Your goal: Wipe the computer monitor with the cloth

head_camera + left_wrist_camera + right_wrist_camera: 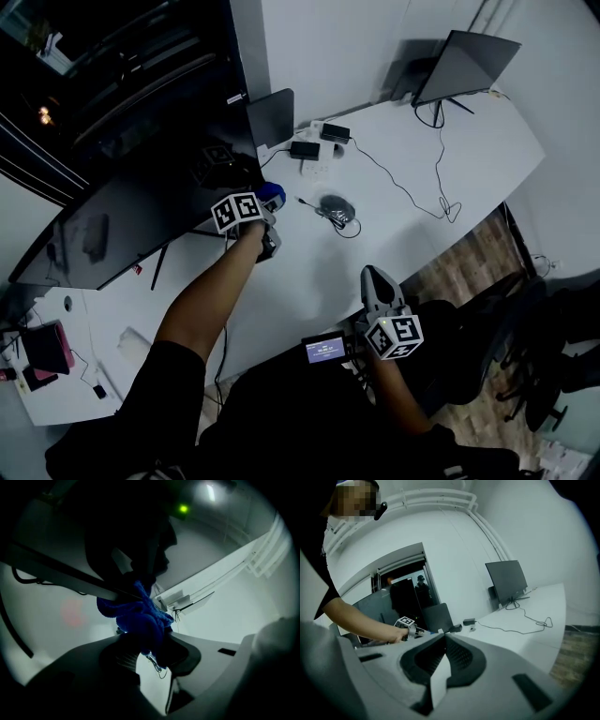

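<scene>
The cloth point(138, 616) is clenched by the left gripper point(149, 645) at three o'clock on the monitor point(122, 211), which could be tipped by hard pressure; the right gripper point(376, 277) is closed, empty, at five o'clock.

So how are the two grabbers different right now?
The left gripper is clamped on a blue cloth; the right gripper is shut with nothing between its jaws. The left gripper reaches out to the edge of the big monitor; the right gripper hangs back by the person's body, near the front edge of the desk. Both are the same kind of two-jaw tool, and both are closed.
</scene>
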Available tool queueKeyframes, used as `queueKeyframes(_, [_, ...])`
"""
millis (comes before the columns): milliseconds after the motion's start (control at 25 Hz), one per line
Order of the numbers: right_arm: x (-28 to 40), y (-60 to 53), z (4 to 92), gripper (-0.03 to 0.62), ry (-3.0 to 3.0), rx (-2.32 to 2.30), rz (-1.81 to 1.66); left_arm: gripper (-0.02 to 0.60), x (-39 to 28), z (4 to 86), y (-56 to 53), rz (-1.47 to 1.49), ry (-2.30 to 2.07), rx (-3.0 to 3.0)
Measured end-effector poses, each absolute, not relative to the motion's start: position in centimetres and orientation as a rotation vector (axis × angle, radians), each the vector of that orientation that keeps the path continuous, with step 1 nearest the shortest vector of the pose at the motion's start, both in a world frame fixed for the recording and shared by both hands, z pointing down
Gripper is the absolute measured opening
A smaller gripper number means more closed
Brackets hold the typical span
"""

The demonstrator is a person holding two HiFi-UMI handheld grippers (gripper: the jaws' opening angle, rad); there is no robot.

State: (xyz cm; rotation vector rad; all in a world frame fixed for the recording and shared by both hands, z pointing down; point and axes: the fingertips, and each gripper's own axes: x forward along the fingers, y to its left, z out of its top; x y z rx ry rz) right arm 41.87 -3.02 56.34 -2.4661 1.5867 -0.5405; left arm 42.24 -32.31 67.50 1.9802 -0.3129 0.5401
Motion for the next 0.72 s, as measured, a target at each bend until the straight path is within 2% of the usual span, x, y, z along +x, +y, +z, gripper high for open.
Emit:
queueKeyframes(280, [42.2,-1.7,56.1,0.003,1.549,-2.467,-0.532,0.110,45.4,62.9,-32.2,0.423,-0.294,2.055])
queueKeyframes(720, [41.0,-3.3,54.2,0.003,1.626,-2.408,-0.470,0.110,42.8,57.0,-33.2,0.306,-0.348,2.132])
